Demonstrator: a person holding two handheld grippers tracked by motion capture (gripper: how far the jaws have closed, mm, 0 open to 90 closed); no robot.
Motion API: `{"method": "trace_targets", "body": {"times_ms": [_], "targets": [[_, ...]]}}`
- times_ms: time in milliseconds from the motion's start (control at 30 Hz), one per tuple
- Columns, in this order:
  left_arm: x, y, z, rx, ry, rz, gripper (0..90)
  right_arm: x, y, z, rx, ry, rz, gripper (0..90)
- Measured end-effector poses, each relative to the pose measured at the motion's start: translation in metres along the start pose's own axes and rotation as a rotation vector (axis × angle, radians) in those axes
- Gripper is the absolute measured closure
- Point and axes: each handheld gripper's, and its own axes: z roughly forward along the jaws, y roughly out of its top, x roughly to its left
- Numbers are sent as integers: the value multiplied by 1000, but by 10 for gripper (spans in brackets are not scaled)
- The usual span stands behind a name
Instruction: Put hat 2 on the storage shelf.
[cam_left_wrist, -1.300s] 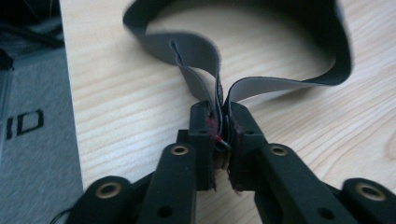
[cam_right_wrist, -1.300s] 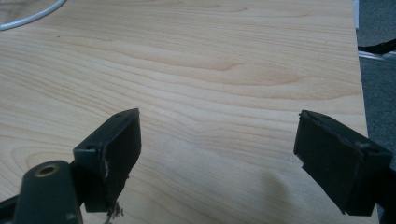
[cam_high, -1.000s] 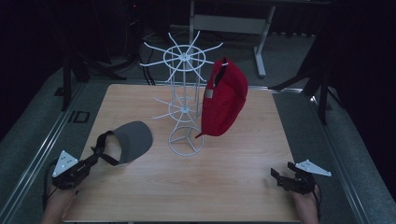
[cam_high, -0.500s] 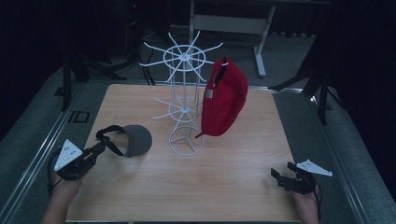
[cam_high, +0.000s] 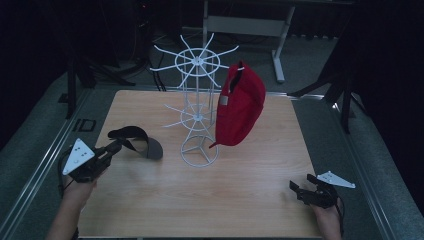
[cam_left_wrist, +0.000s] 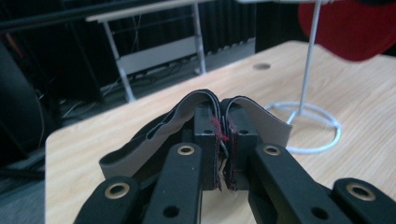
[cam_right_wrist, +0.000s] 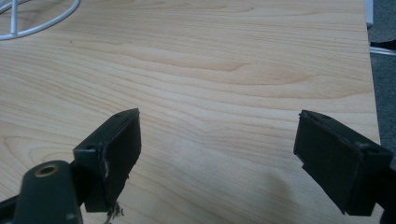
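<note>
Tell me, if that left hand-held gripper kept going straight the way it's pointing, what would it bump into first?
Probably the white wire rack. The left hand-held gripper, shut on the grey cap, points toward the rack's ring base, with bare table between. Depth is hard to judge.

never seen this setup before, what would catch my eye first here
The red cap stands out most, hanging on the white wire rack at the middle of the wooden table. At the left, the left gripper is shut on the edge of a grey cap, holding it above the table. The right gripper sits open at the near right corner.
</note>
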Motion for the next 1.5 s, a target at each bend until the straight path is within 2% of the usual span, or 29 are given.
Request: {"method": "trace_targets", "body": {"times_ms": [100, 133, 200, 233, 367, 533, 900, 933, 1067, 1233, 1500], "targets": [[2, 7, 2, -27, -20, -7, 862, 0, 0, -1, -1, 3, 2, 147], [3, 11, 2, -39, -38, -10, 862, 0, 0, -1, -1, 4, 2, 147], [3, 16, 1, -52, -37, 3, 862, 0, 0, -1, -2, 5, 2, 147], [4, 19, 1, -57, -50, -3, 862, 0, 0, -1, 0, 5, 2, 146], [3, 38, -2, -67, -53, 24, 862, 0, 0, 0, 8, 0, -5, 146], [3, 59, -6, -70, -75, 56, 862, 1, 1, 0, 6, 6, -5, 147], [1, 91, -26, -160, -120, 101, 862, 2, 0, 0, 10, 21, -13, 147], [1, 91, -26, -160, -120, 101, 862, 2, 0, 0, 10, 21, -13, 147], [4, 109, -27, -180, -106, 119, 862, 3, 0, 0, 12, 24, -14, 147], [7, 131, -24, -174, -93, 148, 862, 3, 0, 0, 12, 22, -17, 147], [4, 162, -28, -216, -115, 192, 862, 3, 0, 1, 18, 24, -23, 147]]}}
